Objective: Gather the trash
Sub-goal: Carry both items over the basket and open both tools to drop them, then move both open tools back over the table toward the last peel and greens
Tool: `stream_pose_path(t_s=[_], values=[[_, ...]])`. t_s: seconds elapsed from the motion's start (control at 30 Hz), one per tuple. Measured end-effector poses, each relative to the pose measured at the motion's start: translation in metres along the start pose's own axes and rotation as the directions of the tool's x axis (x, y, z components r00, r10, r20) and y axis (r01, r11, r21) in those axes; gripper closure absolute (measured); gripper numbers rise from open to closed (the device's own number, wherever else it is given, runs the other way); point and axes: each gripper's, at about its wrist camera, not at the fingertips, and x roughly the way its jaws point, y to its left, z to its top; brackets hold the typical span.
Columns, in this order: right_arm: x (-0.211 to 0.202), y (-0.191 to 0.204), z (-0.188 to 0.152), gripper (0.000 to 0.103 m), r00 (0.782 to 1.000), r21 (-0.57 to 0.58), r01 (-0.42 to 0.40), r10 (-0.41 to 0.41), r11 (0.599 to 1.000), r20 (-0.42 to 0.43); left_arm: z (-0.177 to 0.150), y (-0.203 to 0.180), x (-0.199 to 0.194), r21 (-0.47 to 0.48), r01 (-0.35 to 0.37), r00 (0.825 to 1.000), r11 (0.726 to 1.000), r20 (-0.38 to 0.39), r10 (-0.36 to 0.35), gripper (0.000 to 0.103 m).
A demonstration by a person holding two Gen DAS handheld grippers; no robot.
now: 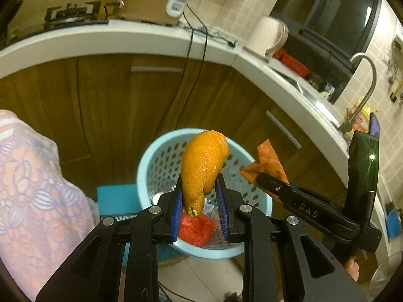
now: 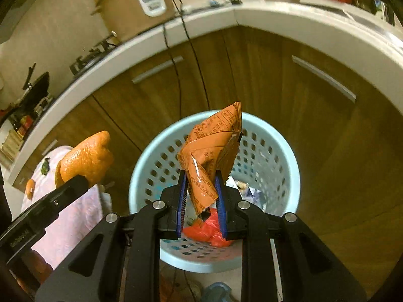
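- Over the bin mouth: both loads hang above the light-blue perforated waste basket [image 2: 282, 151], which stands on the floor against the wooden cabinets, below the worktop [image 1: 141, 37].
- Left hand-held gripper [image 1: 200, 198]: jaws narrowed onto the lower end of an orange peel [image 1: 204, 166]. Peel's long axis runs up and away along the fingers, tip over the basket's far wall.
- Right hand-held gripper [image 2: 200, 198]: jaws pinched on a crumpled orange wrapper [image 2: 214, 156], also standing up out of the pads, roughly centred on the opening.
- Key relation: basket lies straight below and ahead of both; right looks better centred, left sits toward the near-left rim.
- Already inside: red plastic bag [image 2: 214, 229] and mixed scraps.
- Judgement: release should drop both in; peel is the marginal one, nudge left gripper inward first.
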Motion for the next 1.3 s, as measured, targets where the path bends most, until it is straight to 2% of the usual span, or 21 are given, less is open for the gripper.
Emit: stream_pose_path(t_s=[0.27,0.33,0.37,0.4,0.43,0.47,0.53,0.93,1.3], values=[[0.016,-0.012,-0.007,0.082,0.998,-0.012,0.009,-0.01,1.0,-0.054,-0.003,-0.008,0.027,0.015,-0.014,0.999,1.0,-0.051,0.015,0.079],[0.02,-0.012,-0.008,0.082,0.998,-0.015,0.003,-0.004,1.0,-0.065,-0.003,-0.01,0.031,0.024,-0.017,0.998,1.0,-0.061,0.018,0.076],[0.021,-0.013,-0.008,0.08,0.997,-0.018,0.003,-0.004,1.0,-0.071,-0.003,-0.01,0.033,0.022,-0.024,0.998,0.999,-0.065,0.026,0.071],[0.023,-0.013,-0.009,0.079,0.997,-0.02,0.001,-0.002,1.0,-0.08,-0.003,-0.009,0.033,0.018,-0.03,0.997,0.999,-0.068,0.031,0.061],[0.024,-0.013,-0.009,0.073,0.996,-0.017,-0.001,0.0,1.0,-0.089,-0.003,-0.008,0.034,0.013,-0.033,0.997,0.999,-0.069,0.034,0.057],[0.027,-0.014,-0.008,0.059,0.996,-0.013,-0.002,0.001,1.0,-0.094,-0.003,-0.007,0.032,0.01,-0.038,0.997,0.999,-0.065,0.039,0.051],[0.031,-0.016,-0.01,0.044,0.995,-0.001,0.006,-0.006,1.0,-0.101,-0.002,-0.006,0.029,0.014,-0.047,0.997,0.999,-0.058,0.048,0.048],[0.014,0.001,-0.009,0.044,0.998,-0.027,0.001,-0.003,1.0,-0.07,-0.002,0.011,-0.004,-0.029,-0.041,0.999,0.999,-0.001,0.041,0.048],[-0.008,0.067,-0.015,0.044,0.999,-0.194,-0.037,0.033,0.98,-0.023,-0.001,0.03,-0.068,-0.087,-0.026,0.992,0.996,0.117,0.037,0.048]])
